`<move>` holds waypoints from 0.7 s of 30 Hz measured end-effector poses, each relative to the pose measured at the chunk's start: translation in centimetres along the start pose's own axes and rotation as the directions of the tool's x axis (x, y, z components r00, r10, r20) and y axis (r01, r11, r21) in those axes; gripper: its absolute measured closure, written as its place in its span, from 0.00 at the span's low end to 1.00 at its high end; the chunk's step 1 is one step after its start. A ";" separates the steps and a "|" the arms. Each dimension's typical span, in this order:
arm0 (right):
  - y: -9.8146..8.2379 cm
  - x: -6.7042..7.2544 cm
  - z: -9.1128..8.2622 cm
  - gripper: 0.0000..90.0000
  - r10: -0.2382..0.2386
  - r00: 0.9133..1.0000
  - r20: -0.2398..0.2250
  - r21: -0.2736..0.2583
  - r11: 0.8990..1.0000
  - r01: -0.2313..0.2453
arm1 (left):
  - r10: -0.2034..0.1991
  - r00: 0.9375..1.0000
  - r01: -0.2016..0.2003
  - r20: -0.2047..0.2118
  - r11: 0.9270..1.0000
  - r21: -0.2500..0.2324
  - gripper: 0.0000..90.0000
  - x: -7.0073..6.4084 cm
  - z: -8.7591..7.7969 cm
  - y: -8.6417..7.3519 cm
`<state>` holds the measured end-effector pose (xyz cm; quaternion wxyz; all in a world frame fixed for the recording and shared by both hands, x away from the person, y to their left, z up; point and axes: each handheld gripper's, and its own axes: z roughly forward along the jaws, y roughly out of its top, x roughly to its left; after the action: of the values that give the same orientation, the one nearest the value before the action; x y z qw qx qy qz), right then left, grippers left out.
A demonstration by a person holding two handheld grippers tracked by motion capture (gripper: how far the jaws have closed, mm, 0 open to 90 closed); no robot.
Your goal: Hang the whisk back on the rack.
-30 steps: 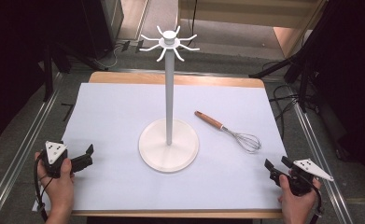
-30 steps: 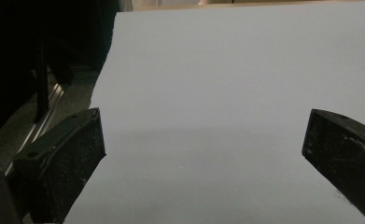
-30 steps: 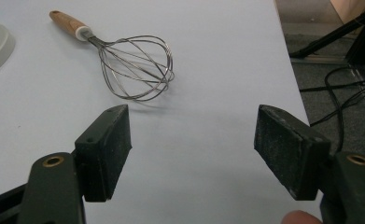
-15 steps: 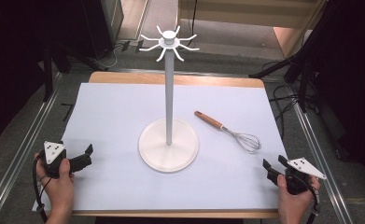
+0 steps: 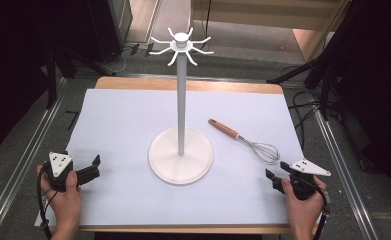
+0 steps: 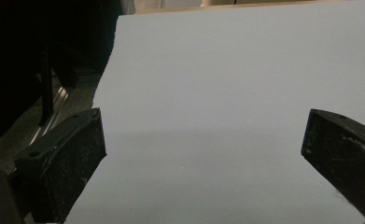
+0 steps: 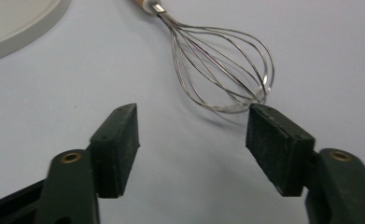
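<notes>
The whisk (image 5: 244,142) lies flat on the white sheet (image 5: 123,125), to the right of the stand (image 5: 181,150) and apart from its base. The wooden handle points up-left toward the stand; the wire head points down-right toward the right gripper (image 5: 278,176).

Handling, judged: the whisk is light. The wire loops are springy and thin, so a pinch there would likely flex and slip. The handle is stiff, round and smooth, and is taken as the better hold, near the metal collar where it meets the wires. It may roll under a one-sided push.

Right gripper: held low over the sheet in the right hand (image 5: 303,205), pointed up-left at the wire head. Seen in the right gripper view (image 7: 192,135), the jaws are apart with nothing between them; the wire head (image 7: 222,70) lies just ahead of the tips, one pad close to the outer loop but not on it. The jaws have just been narrowing, still empty.

Left gripper (image 5: 90,167): rested at the near left of the sheet in the left hand (image 5: 65,197), well apart from the whisk. Jaws spread wide, empty, bare sheet ahead in the left gripper view (image 6: 203,140).
</notes>
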<state>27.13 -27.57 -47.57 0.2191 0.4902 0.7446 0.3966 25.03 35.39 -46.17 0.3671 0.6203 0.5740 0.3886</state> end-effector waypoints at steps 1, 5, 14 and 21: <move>0.2 0.0 0.2 0.44 -0.019 1.000 -0.007 -0.007 1.000 0.019 | 0.000 1.000 0.000 -0.004 1.000 -0.002 0.00 0.0 0.0 0.0; 1.1 0.3 0.4 0.47 -0.058 0.998 -0.008 0.005 0.998 0.058 | 0.003 1.000 -0.003 -0.001 1.000 -0.015 0.00 0.0 -0.2 -0.1; 4.9 0.8 0.8 0.51 -0.190 0.980 -0.064 0.090 0.976 0.196 | 0.009 1.000 -0.009 -0.007 0.999 -0.033 0.00 -0.1 -0.4 -0.2; 7.9 0.8 2.2 0.57 -0.273 0.956 -0.107 0.181 0.940 0.289 | 0.013 1.000 -0.014 -0.019 0.999 -0.038 0.06 -0.3 -0.4 -0.2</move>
<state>32.77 -24.35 -42.44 0.1944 0.3817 0.8503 0.3057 24.60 35.12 -46.19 0.3709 0.6135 0.5656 0.4077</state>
